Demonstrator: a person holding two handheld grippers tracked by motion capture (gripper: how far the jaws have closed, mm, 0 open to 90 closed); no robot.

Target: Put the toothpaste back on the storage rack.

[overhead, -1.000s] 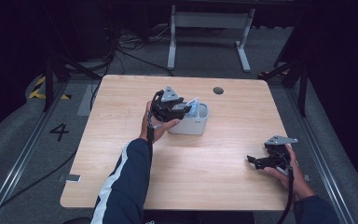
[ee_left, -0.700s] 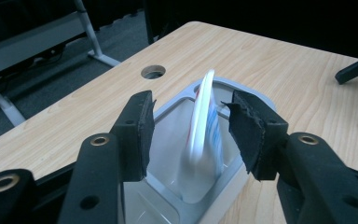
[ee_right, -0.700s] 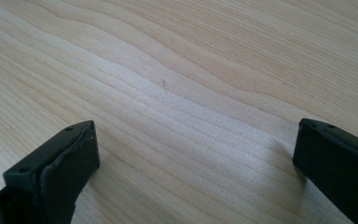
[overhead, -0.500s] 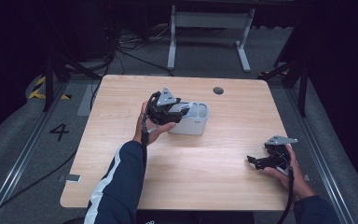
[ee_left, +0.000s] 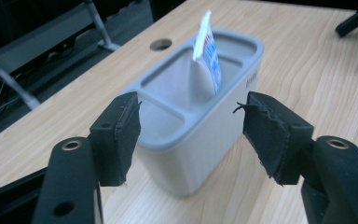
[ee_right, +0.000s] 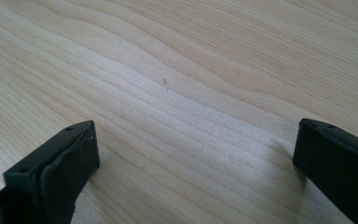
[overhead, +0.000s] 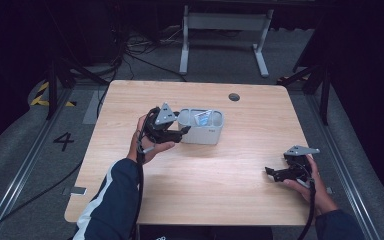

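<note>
The left tongs [overhead: 180, 131] stood released, their jaws having just been opening, with nothing pressed between the pads. In the left gripper view the two black pads [ee_left: 121, 135] were spread either side of the near end of a grey container [ee_left: 200, 116], clear of its walls. On the high view these tongs sat at about nine o'clock of the container [overhead: 202, 127], just beside it, pointing toward three o'clock, the person's left hand [overhead: 147, 145] wrapped around the gripper body and a dark sleeve with a white stripe [overhead: 110, 200] running off toward six o'clock.

The container stood upright on the bench [overhead: 200, 190], a little toward twelve o'clock of its middle. Its top was split into compartments; a small white sachet with blue and red print [ee_left: 207, 51] stood on edge in the far compartment, leaning against the inner wall, its tip rising above the rim. The nearer compartment looked empty.

The right tongs [overhead: 272, 172] were released too: in the right gripper view their jaws were wide apart with bare wood grain [ee_right: 177, 93] between them. They rested low near the bench's four o'clock edge, well apart from the container, held by the right hand [overhead: 310, 180]. A round cable hole [overhead: 234, 96] lay at about one o'clock of the container.
</note>
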